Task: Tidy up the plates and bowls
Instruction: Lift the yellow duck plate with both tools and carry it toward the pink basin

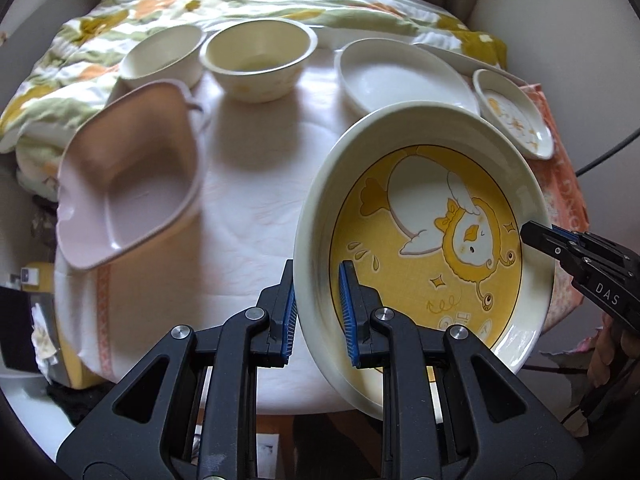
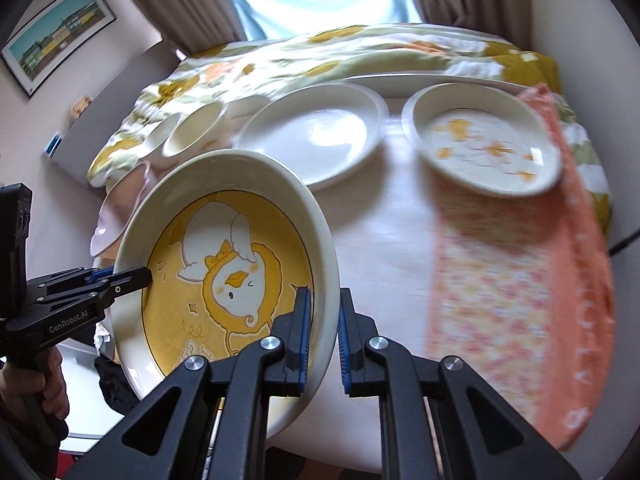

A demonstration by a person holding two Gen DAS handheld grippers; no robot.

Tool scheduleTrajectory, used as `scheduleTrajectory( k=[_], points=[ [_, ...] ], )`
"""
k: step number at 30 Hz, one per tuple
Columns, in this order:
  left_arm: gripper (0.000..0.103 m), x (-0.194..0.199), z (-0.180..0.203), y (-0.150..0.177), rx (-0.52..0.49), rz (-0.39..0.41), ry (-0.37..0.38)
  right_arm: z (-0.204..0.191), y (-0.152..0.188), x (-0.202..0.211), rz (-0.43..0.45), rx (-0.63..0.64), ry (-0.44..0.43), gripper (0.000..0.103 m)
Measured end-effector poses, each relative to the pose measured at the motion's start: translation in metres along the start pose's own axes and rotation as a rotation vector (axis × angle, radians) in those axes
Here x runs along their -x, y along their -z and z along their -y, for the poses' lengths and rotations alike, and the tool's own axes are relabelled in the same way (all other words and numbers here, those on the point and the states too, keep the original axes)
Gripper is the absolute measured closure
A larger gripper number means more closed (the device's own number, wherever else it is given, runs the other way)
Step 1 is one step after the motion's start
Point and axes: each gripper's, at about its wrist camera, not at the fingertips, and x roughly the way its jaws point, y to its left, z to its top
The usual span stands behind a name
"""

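Your left gripper (image 1: pixel 317 312) has its jaws narrowed around the near rim of the duck plate (image 1: pixel 424 248), one blue ribbed pad inside the rim and one outside, both touching it. Your right gripper (image 2: pixel 323 334) straddles the opposite rim the same way, inner pad against the glaze; the outer pad sits just beside the wall, and whether it touches you cannot tell. Between both tools the plate hangs tilted above the table (image 1: pixel 256 200), its face turned toward you.

The plate is glossy ceramic, round and deep-rimmed, cream outside with a yellow centre and a cartoon duck. Behind it lie a plain white plate (image 2: pixel 316 136) and a small white dish (image 2: pixel 480 148) with orange marks, the dish resting partly on a pink towel (image 2: pixel 516 280). To the left stand two cream bowls (image 1: pixel 258 62) and a matte pink squarish bowl (image 1: pixel 128 184). A floral quilt (image 1: pixel 100 40) is bunched behind the white cloth
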Motion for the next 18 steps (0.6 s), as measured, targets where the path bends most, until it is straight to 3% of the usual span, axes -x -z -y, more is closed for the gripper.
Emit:
scheduleTrajectory(
  k=[9, 18],
  points=[
    [0.086, -0.029, -0.054, 0.013, -0.006, -0.041, 0.03, -0.04, 0.007, -0.044, -0.034, -0.057, 0.04, 0.091],
    [0.086, -0.046, -0.067, 0.005, -0.036, -0.051, 0.062, -0.041, 0.009, -0.06, -0.036, -0.108, 0.065, 0.091]
  ],
)
